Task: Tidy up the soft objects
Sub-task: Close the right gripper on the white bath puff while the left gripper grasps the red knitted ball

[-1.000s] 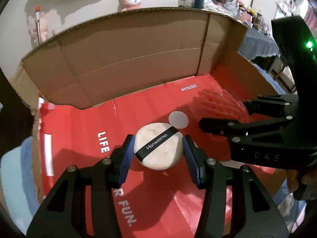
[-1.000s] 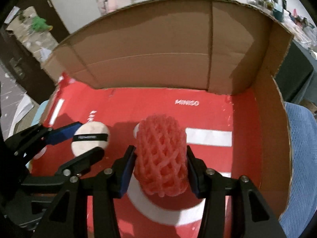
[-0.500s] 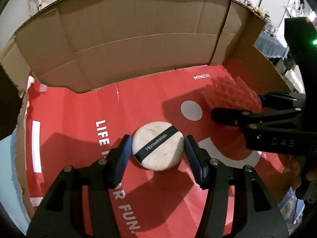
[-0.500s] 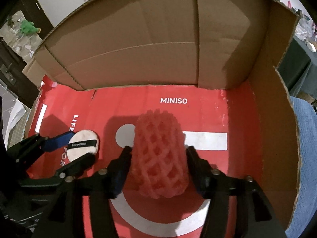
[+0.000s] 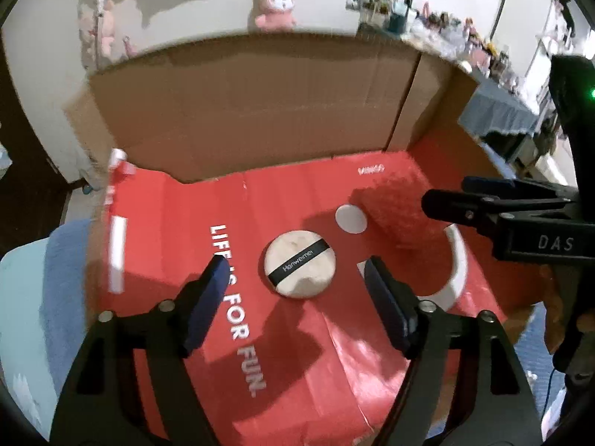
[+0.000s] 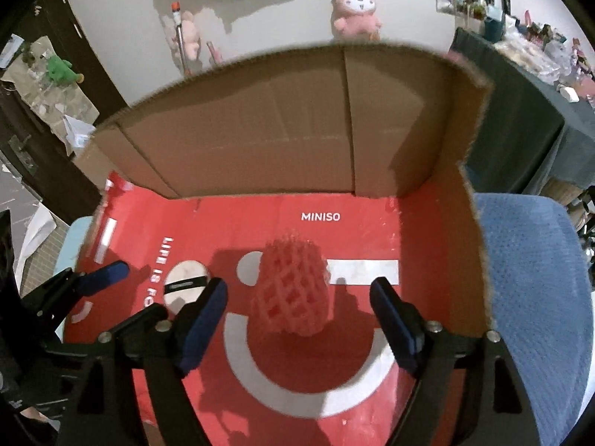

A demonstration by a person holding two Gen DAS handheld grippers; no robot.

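Note:
A round cream powder puff (image 5: 299, 264) with a black band lies flat on the red floor of the cardboard box (image 5: 245, 111). My left gripper (image 5: 297, 278) is open, its jaws wide apart on either side of the puff and a little above it. A red foam net sleeve (image 6: 292, 290) lies on the red box floor. My right gripper (image 6: 297, 304) is open, its jaws well clear of the sleeve on both sides. The puff also shows in the right wrist view (image 6: 186, 284), left of the sleeve. The sleeve shows blurred in the left wrist view (image 5: 403, 215).
The box has tall brown walls (image 6: 282, 126) at the back and right. It rests on a blue cushion (image 6: 535, 282). A pink plush toy (image 6: 355, 11) sits on the floor beyond the box. A cluttered table (image 5: 502, 107) stands at the far right.
Both grippers have opened and let go. The puff and the red sleeve now lie on the box floor. Both grippers have pulled back and up.

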